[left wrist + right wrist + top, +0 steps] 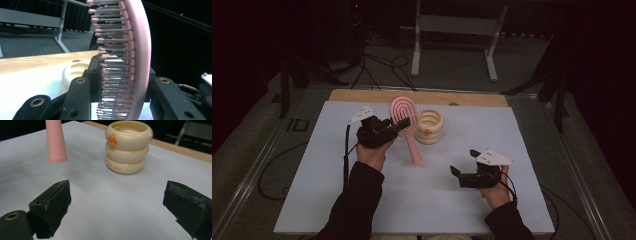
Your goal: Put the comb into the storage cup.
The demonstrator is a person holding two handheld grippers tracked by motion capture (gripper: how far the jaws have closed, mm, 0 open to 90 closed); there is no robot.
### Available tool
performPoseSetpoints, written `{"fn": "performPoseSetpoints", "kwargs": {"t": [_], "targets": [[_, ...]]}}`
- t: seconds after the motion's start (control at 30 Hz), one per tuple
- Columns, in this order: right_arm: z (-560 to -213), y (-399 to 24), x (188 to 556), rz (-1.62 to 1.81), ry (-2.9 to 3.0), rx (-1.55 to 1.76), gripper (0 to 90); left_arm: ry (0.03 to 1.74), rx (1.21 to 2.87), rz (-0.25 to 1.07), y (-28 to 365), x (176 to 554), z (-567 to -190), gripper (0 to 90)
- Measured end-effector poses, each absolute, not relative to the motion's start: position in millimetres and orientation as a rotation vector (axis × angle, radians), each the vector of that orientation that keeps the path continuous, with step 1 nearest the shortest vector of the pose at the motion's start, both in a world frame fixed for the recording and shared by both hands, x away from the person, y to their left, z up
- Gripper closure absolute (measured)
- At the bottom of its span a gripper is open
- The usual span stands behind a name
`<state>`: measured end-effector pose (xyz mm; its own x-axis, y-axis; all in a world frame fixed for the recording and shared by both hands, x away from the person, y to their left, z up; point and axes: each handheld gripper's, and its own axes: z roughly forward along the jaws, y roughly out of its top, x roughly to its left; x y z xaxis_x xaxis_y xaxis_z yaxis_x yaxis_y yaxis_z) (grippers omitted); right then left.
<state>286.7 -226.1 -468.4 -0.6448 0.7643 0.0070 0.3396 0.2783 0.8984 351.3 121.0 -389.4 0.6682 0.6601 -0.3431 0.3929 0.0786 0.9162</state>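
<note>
A pink hairbrush (404, 114) with an oval head is held up above the white mat, handle slanting down toward me. My left gripper (398, 126) is shut on the brush head. In the left gripper view the brush head (136, 50) stands upright between the jaws, its bristles (112, 47) pointing left. A cream ribbed holder (430, 126) with an orange mark stands just right of the brush. My right gripper (463, 161) is open at the front right, apart from both. Its view has the wide-apart jaws of the right gripper (117, 197), the pink handle tip (56, 142) and the holder (128, 146).
A white mat (322, 200) covers the wooden table (362, 95). Beyond the far edge stand a white frame (417, 50), cables on the floor (382, 67) and dark stands. Bare mat lies in front of the holder and between my hands.
</note>
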Motion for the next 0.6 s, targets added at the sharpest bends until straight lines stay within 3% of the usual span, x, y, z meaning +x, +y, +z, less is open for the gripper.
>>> {"fn": "performPoseSetpoints", "kwargs": {"t": [0.6], "targets": [[-484.0, -248.7, 272.5, 1.389, 2.042, 1.062, 7.8, 0.9, 1.572, 0.266, 121.4, 365.5, -381.7, 65.3]]}}
